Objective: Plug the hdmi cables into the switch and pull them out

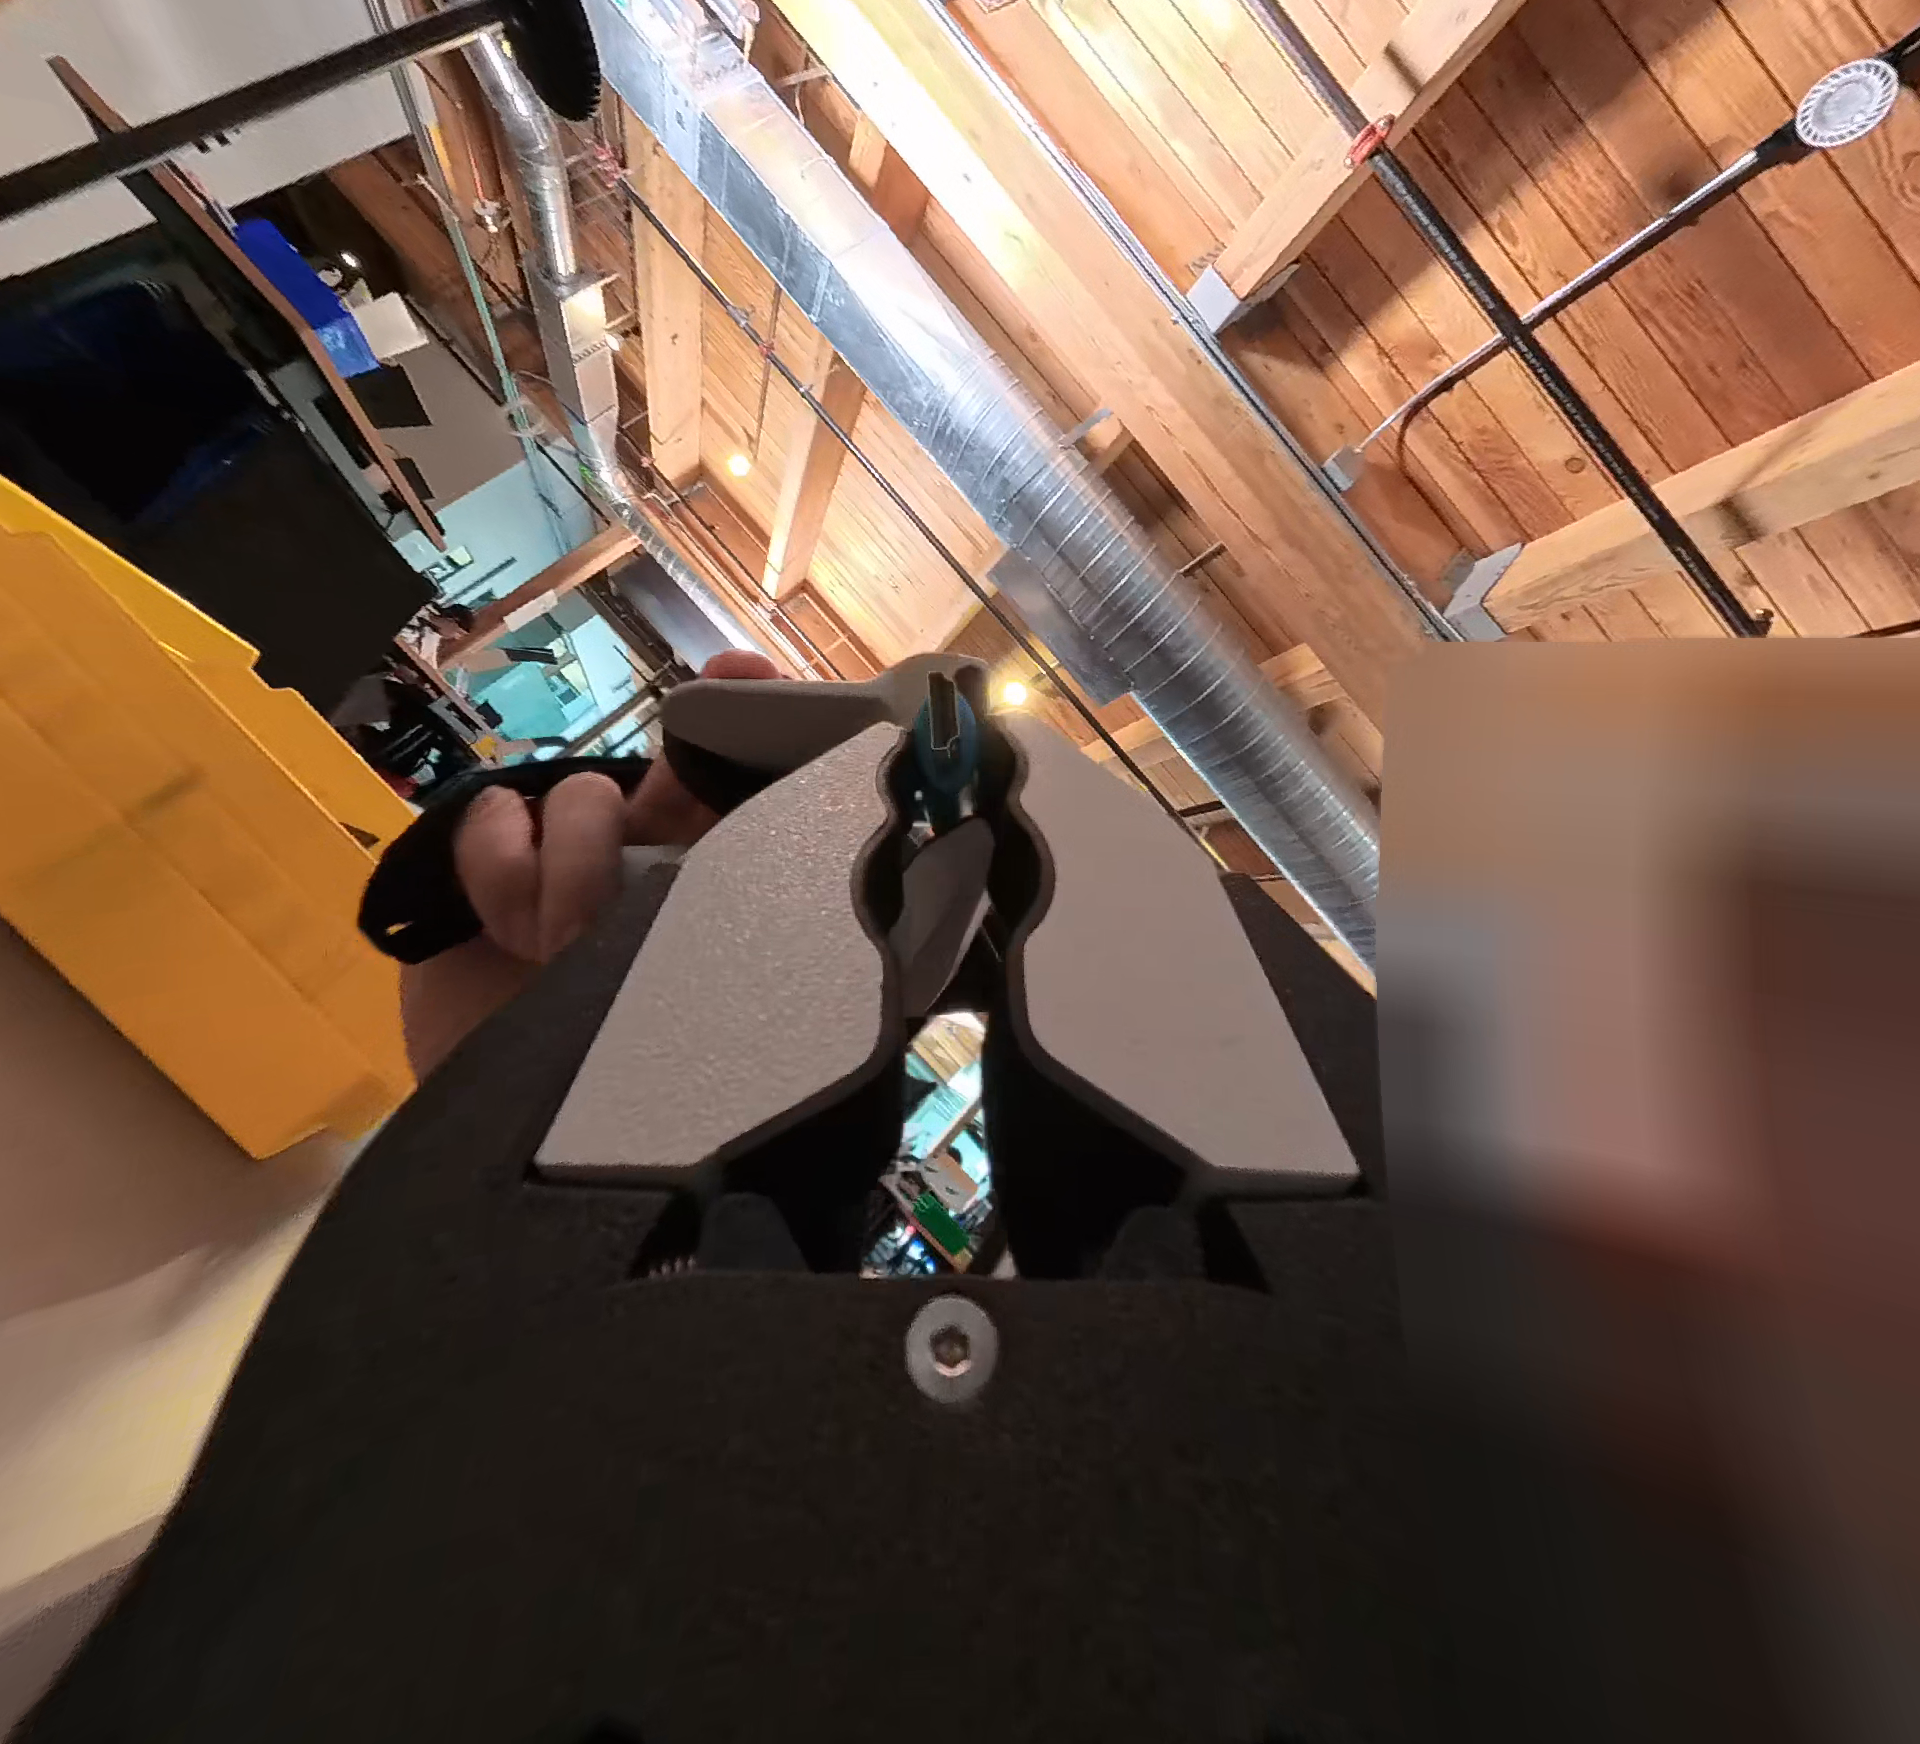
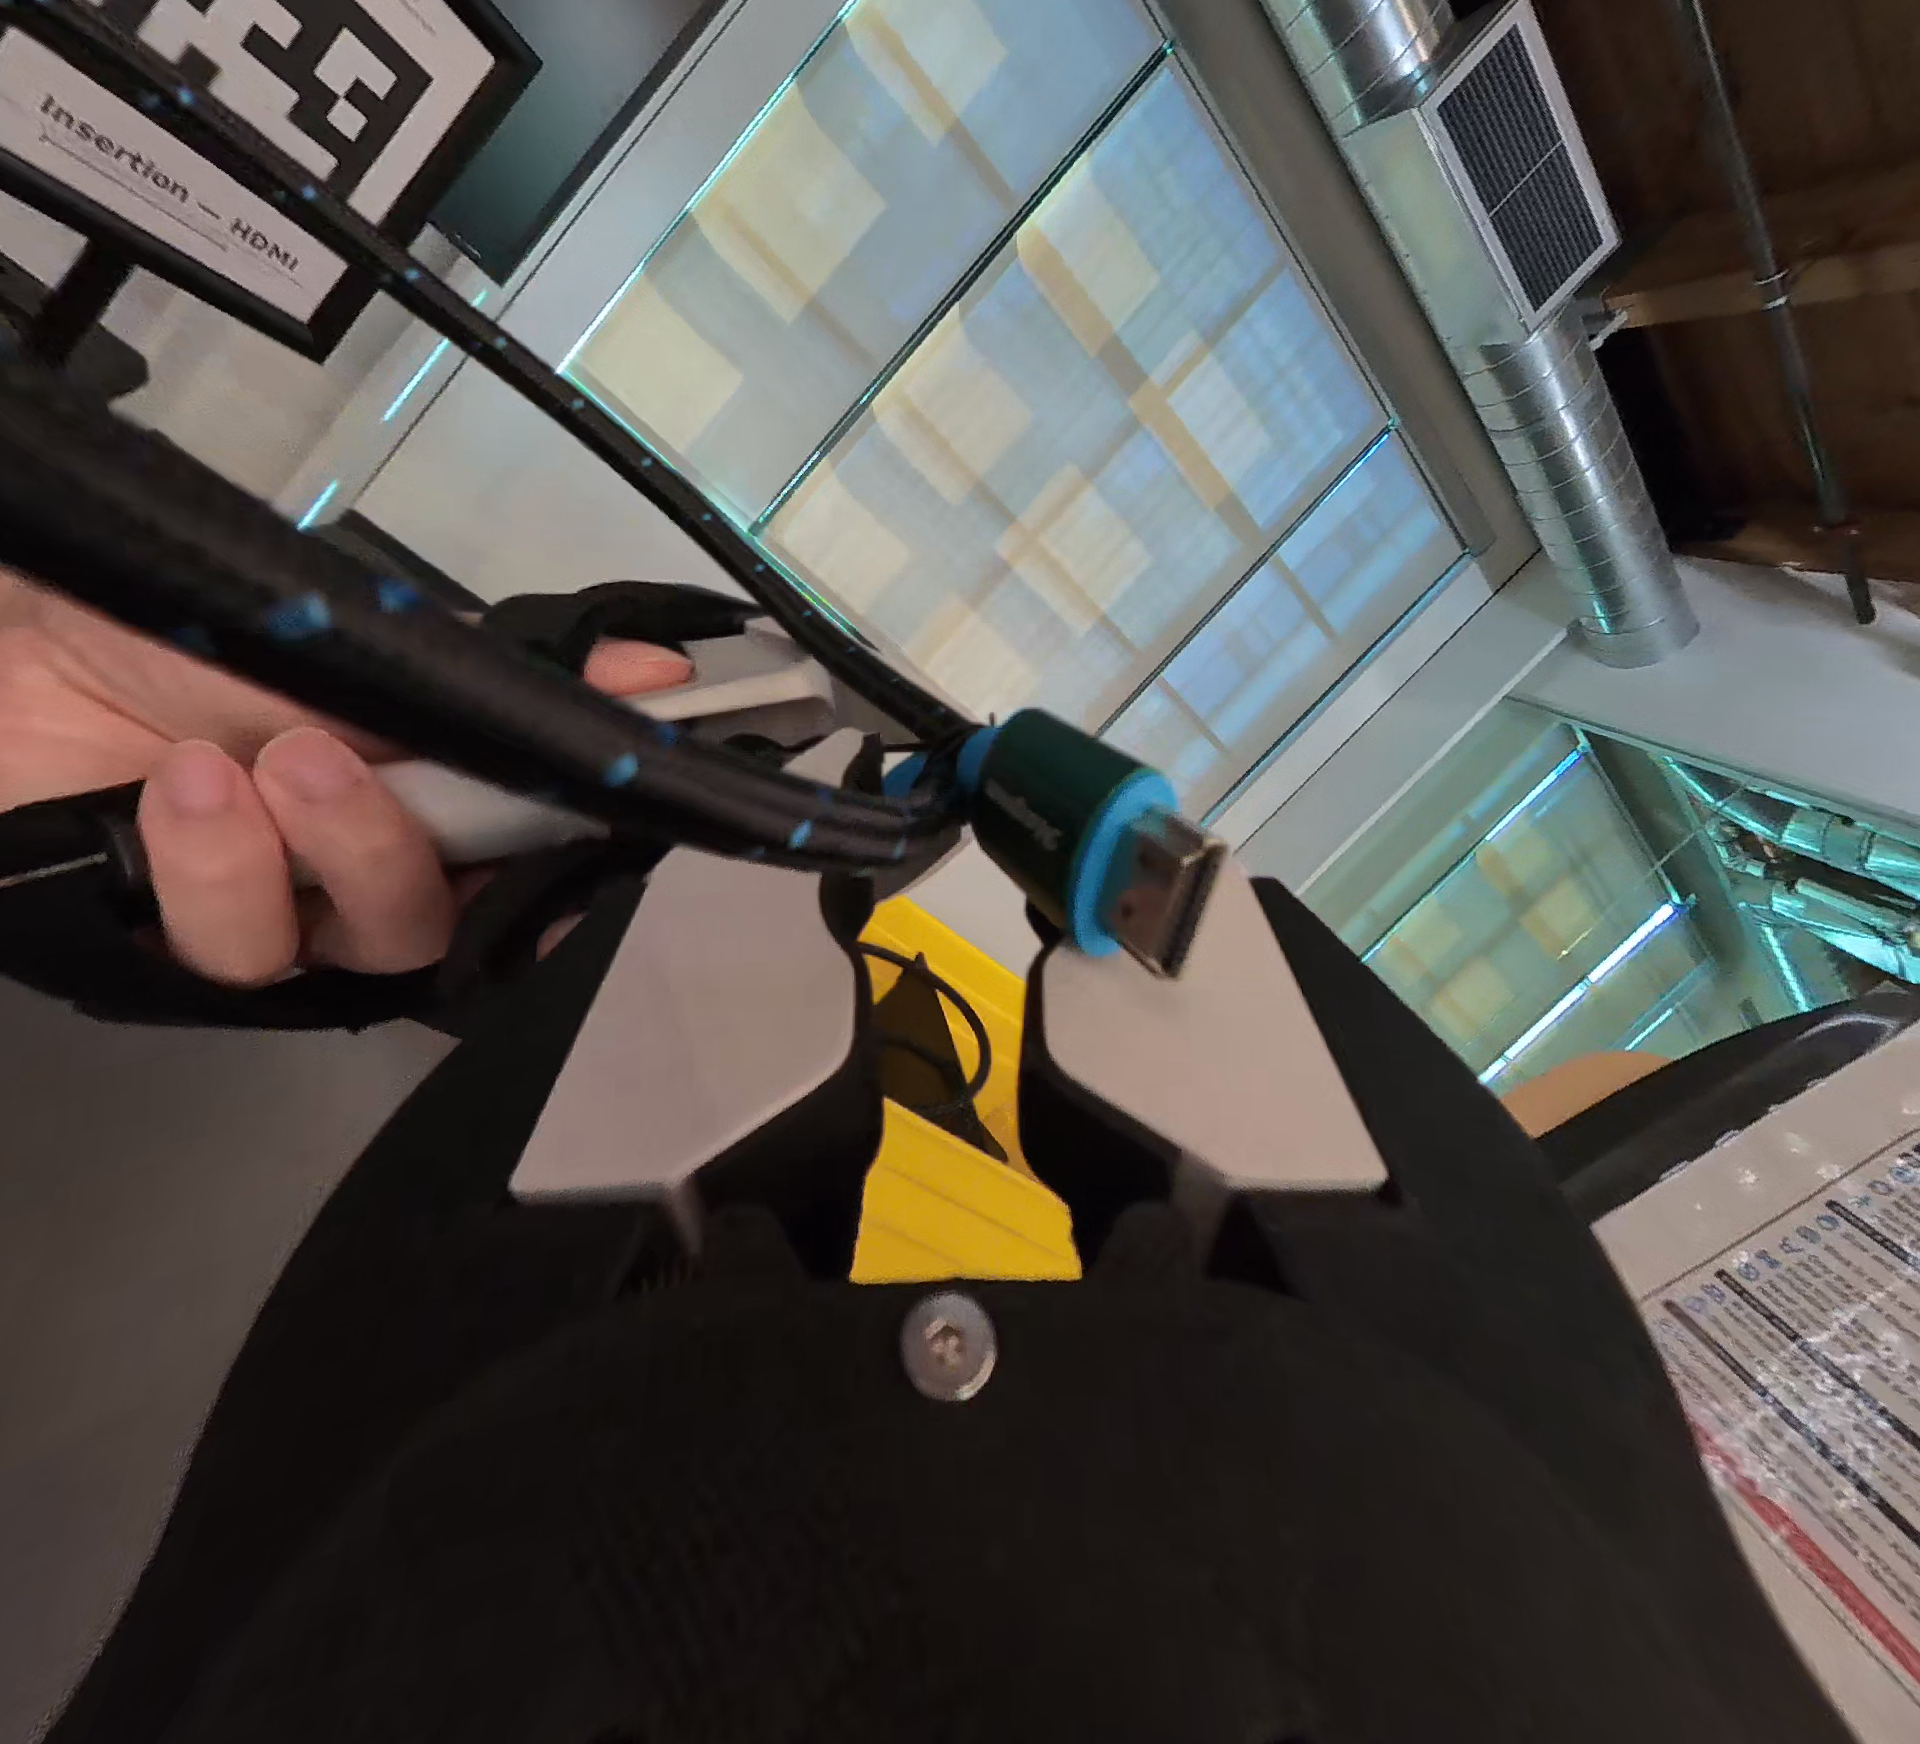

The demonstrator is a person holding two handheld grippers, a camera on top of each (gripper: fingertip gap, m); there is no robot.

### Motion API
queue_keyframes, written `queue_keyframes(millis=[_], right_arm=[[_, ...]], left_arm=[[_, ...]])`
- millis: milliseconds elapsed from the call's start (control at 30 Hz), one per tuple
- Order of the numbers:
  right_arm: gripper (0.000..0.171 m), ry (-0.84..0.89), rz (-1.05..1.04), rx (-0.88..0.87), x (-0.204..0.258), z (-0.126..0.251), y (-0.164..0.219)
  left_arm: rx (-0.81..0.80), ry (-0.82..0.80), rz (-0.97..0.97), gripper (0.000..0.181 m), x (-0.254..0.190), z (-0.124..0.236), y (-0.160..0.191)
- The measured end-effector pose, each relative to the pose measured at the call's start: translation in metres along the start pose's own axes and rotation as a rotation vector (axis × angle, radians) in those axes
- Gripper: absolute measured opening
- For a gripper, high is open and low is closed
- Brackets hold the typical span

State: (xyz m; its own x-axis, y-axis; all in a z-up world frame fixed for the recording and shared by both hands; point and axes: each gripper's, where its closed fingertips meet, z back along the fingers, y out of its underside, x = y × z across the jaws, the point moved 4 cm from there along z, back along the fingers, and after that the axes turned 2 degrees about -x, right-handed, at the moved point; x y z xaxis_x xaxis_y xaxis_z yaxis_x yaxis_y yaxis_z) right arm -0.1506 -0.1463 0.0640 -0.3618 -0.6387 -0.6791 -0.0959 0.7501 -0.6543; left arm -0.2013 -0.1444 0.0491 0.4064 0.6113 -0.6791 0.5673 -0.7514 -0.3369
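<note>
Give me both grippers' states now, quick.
Left gripper: closed on an HDMI plug.
Right gripper: fingers apart, partly open; whether they grip the HDMI plug and braided cables crossing them cannot be told.

Right gripper (image 2: 940, 847): its two grey fingers squeeze a plug.
HDMI plug (image 2: 1081, 837): dark with blue rings, metal tip past the right finger.
Cables (image 2: 582, 406): black with blue dots, running up and left.
Hand (image 2: 239, 821): left, holding the other gripper (image 2: 727, 676).
Yellow bin (image 2: 956, 1185): behind the fingers.

Two tools (image 1: 940, 759) (image 2: 940, 821); two HDMI plugs (image 2: 1081, 842) (image 1: 940, 728); one yellow bin (image 1: 156, 821).
</note>
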Motion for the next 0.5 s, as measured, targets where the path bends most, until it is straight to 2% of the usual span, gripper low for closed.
queue_keyframes(millis=[233,500], right_arm=[[0.023,-0.037,0.080,0.107,0.002,-0.002,0.012],[0.024,0.018,-0.037,0.078,0.002,-0.003,0.015]], left_arm=[[-0.002,-0.091,-0.112,0.011,0.002,0.005,-0.003],[-0.024,-0.121,-0.205,0.011,0.001,0.007,-0.007]])
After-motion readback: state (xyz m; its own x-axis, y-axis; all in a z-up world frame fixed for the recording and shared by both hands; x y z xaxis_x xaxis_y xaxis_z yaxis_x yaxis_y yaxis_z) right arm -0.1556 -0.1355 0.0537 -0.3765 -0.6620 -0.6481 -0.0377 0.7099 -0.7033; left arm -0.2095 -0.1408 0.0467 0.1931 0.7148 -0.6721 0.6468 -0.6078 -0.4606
